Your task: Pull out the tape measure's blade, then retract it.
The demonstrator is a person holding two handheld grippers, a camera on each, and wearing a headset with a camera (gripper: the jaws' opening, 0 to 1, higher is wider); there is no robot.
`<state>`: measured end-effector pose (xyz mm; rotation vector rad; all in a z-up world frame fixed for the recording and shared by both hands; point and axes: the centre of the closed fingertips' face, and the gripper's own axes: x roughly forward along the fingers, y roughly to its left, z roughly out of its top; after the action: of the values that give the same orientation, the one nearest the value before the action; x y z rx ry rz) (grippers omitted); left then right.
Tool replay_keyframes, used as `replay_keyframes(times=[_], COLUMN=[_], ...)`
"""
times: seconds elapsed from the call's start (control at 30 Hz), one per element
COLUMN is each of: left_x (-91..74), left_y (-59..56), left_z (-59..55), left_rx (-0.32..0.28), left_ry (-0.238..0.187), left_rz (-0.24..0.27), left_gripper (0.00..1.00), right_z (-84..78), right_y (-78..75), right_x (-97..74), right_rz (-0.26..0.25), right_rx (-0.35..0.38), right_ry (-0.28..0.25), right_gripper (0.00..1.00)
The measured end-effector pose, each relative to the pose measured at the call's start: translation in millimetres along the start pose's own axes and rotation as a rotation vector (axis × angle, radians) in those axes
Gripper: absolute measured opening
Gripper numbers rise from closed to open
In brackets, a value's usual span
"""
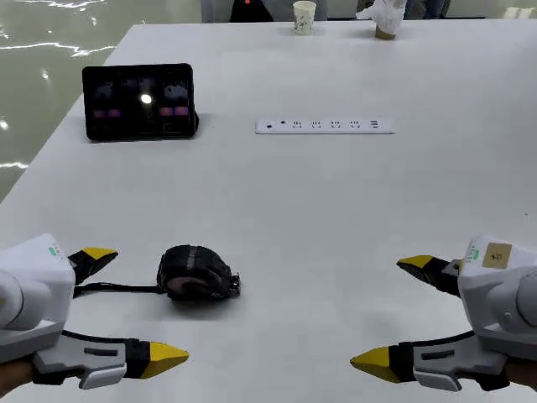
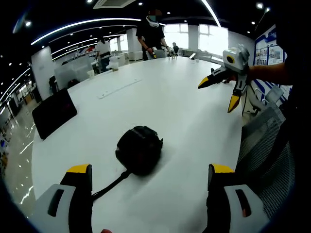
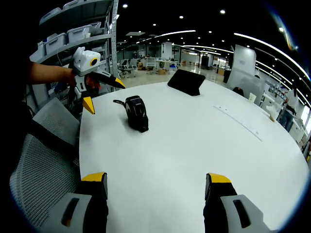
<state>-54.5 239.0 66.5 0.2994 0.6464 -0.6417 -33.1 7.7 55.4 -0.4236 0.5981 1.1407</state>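
A black tape measure (image 1: 196,274) lies on the white table (image 1: 319,201), its wrist strap trailing left; no blade shows outside the case. My left gripper (image 1: 138,306) stands open at the lower left, its yellow tips on either side of the strap, just short of the case. From the left gripper view the tape measure (image 2: 139,149) sits ahead between the wide-apart jaws. My right gripper (image 1: 394,315) is open at the lower right, well away from it. The right gripper view has the tape measure (image 3: 136,112) far ahead, with the left gripper (image 3: 102,92) beyond.
A dark tablet (image 1: 138,101) stands at the back left. A white power strip (image 1: 325,126) lies mid-table. A paper cup (image 1: 304,17) and a crumpled white item (image 1: 386,17) sit at the far edge. A mesh chair (image 3: 39,160) is beside the table.
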Motion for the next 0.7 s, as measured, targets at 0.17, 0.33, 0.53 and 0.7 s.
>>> replay_keyframes(times=[0.17,0.33,0.53,0.7], left_x=[4.9,9.6,15.8,20.5], left_y=[3.8,7.3,11.3,15.1], left_z=[2.3,4.4,2.9,2.7], left_rx=[0.025,0.05,0.072,0.096], left_ry=[0.006,0.014,0.028,0.037], left_rz=[-0.013,-0.033,-0.053,-0.069], left_gripper=[0.91,0.85,0.77,0.72], right_z=[6.0,11.0,18.9,23.2], right_y=[1.4,0.7,1.9,1.2], right_x=[9.5,20.8,34.0,44.9], right_rz=[0.034,0.063,0.103,0.129], right_rx=[-0.043,-0.083,-0.129,-0.167], right_ry=[-0.008,-0.008,-0.021,-0.022], right_gripper=[0.77,0.72,0.65,0.6])
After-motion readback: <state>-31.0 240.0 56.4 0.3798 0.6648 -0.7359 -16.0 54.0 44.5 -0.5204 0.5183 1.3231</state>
